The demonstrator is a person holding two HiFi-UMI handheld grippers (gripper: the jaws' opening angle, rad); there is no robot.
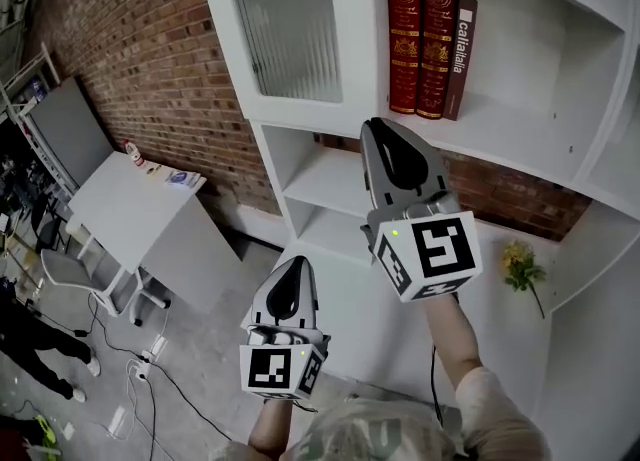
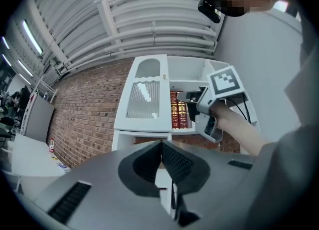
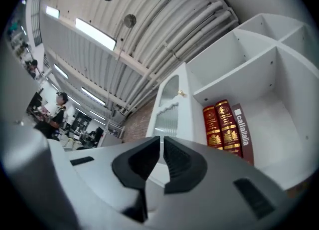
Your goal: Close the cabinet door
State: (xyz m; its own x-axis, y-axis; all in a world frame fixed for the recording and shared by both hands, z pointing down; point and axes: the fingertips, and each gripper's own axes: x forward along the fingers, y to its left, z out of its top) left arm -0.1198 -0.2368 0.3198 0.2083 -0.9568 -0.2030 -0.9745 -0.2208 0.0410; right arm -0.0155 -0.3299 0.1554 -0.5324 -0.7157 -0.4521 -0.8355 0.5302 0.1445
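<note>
The white cabinet door with a frosted glass pane stands swung open at the left of the upper compartment; it also shows in the left gripper view as the door and in the right gripper view as the door, with a small knob. My right gripper is raised in front of the shelf edge, just right of the door, its jaws nearly together with nothing between them. My left gripper hangs lower, away from the cabinet, shut and empty.
Three books stand on the open shelf. Empty lower shelves sit below. A yellow flower lies at the right. A white table, a chair and floor cables are at the left by the brick wall.
</note>
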